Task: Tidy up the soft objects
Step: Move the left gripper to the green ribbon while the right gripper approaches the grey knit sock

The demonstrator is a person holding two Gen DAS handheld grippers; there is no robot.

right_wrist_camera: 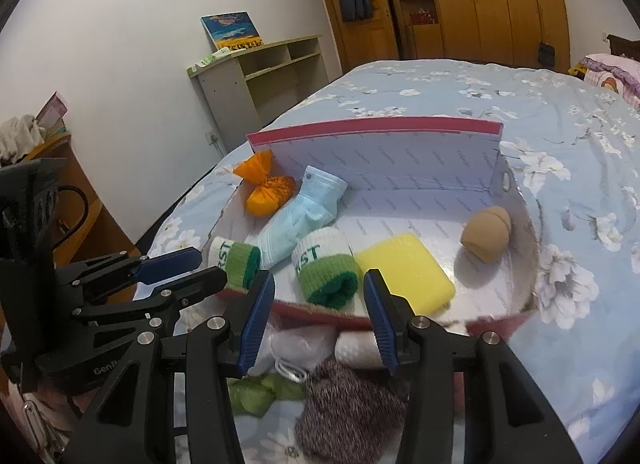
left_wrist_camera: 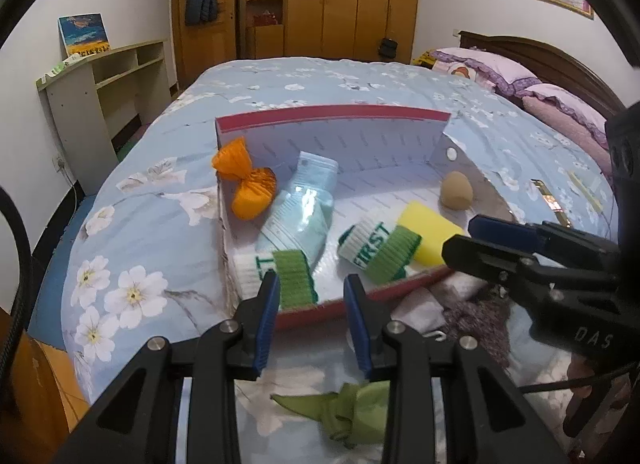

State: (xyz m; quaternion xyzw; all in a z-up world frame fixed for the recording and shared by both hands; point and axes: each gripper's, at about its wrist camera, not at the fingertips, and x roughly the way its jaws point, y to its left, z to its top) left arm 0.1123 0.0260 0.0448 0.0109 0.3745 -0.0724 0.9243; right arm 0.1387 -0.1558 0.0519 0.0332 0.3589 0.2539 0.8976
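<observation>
Both claws up over the near edge of the bed (left_wrist_camera: 168, 223), jaws apart, nothing between them: left gripper (left_wrist_camera: 312, 304) released, right gripper (right_wrist_camera: 320, 304) released too. Inside the red-rimmed box (right_wrist_camera: 372, 123): orange bundle (right_wrist_camera: 266, 191) at the far left corner, riding the wall there; light blue sock (right_wrist_camera: 304, 215) slanting beside it; two white-and-green rolled socks, left roll (right_wrist_camera: 236, 260) and right roll (right_wrist_camera: 324, 272), hard against the near rim; yellow sponge (right_wrist_camera: 404, 272) just right of them; tan puff (right_wrist_camera: 486, 236) off to the right, alone. Outside the box, still waiting on the near side: fuzzy grey-purple knit (right_wrist_camera: 348, 412), green cloth (right_wrist_camera: 260, 392), something white (right_wrist_camera: 304, 340) tucked under the near rim, possibly a rolled cloth, hard to tell behind the fingers. Risks from here, as a judgement: crowded near rim, so dropping the knit in over that edge likely nudging a roll out or leaving the knit draped half outside. Soft, loose knit, prone to snagging on one pad and trailing. Orange bundle perched on the wall, ready to tip out with any bump of the box. Light cardboard on a soft quilt, apt to slide or tilt under a push. Two claws near each other over the same pile, easy to clash or grab the same cloth.
</observation>
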